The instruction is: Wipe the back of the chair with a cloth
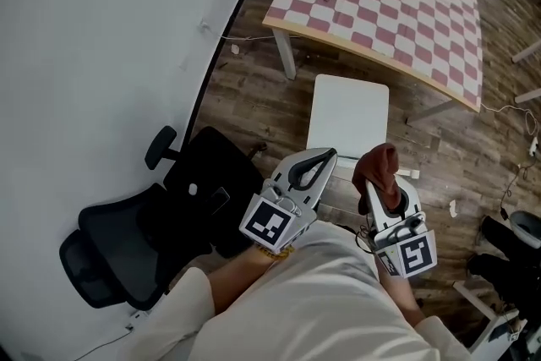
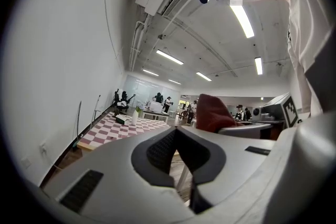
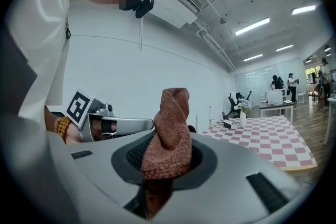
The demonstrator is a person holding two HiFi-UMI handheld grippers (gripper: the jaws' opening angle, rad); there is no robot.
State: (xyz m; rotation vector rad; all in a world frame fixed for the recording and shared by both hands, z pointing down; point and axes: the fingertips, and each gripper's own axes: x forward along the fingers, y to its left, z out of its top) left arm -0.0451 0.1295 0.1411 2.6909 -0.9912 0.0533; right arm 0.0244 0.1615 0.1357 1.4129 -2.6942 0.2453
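A brown terry cloth [image 1: 378, 169] stands up twisted out of my right gripper [image 1: 382, 192], whose jaws are shut on its lower part. In the right gripper view the cloth [image 3: 169, 134] fills the middle of the right gripper [image 3: 160, 170]. My left gripper [image 1: 326, 156] is held beside it, jaws shut with nothing between them; in its own view the left gripper [image 2: 176, 135] points up into the room, with the cloth [image 2: 212, 112] to its right. A black office chair [image 1: 152, 224] stands to my left by the wall, apart from both grippers.
A white chair seat [image 1: 349, 112] stands just ahead of the grippers on the wood floor. Beyond it is a table with a pink-and-white checked cover [image 1: 397, 0]. A curved white wall [image 1: 101, 55] runs along the left. Dark items [image 1: 507, 249] lie at the right edge.
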